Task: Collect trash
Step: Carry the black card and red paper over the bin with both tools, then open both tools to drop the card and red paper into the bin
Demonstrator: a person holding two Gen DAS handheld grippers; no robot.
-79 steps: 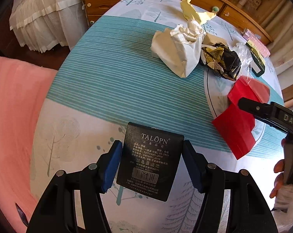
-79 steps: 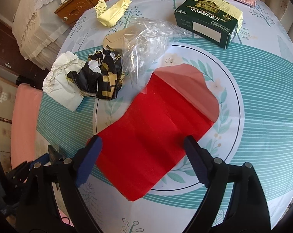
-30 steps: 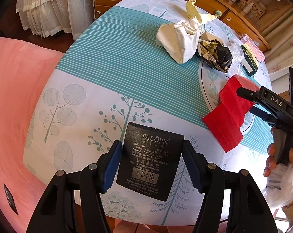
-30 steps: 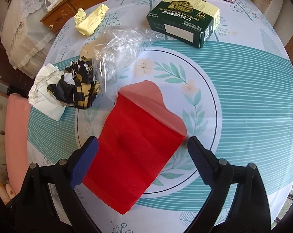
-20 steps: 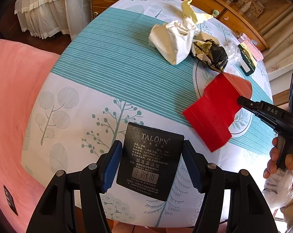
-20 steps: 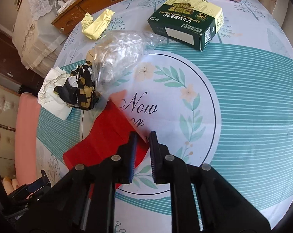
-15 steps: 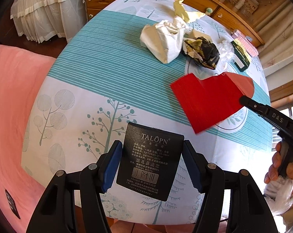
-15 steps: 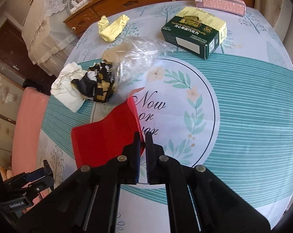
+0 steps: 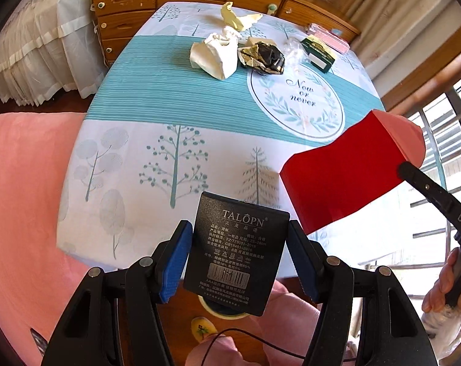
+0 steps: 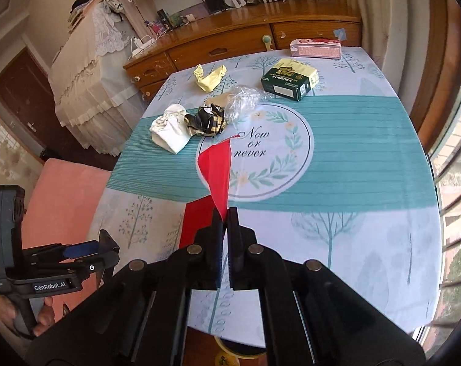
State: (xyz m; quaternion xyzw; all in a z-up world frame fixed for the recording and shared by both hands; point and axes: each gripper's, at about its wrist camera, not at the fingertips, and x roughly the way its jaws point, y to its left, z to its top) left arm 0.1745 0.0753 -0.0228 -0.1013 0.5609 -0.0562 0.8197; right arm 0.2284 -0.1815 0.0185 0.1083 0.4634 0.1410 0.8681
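My right gripper (image 10: pixel 225 216) pinches the red paper (image 9: pixel 346 180) clear of the table (image 9: pixel 169 103) at its near edge. My left gripper (image 9: pixel 239 250) clamps a black card (image 9: pixel 236 253). Crumpled wrappers (image 10: pixel 204 119) lie at the far side.

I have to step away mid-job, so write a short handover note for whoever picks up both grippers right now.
Left gripper: shut on a black card, held off the near table edge.
Right gripper: shut on a red paper sheet, lifted clear of the table.
On the tablecloth, far end: white crumpled paper, yellow wrapper, black-and-gold wrapper, clear plastic, green box, pink packet.
Done: two pieces picked up.
Left: drop both, probably in the round container partly visible below the table edge, then clear the far pile.
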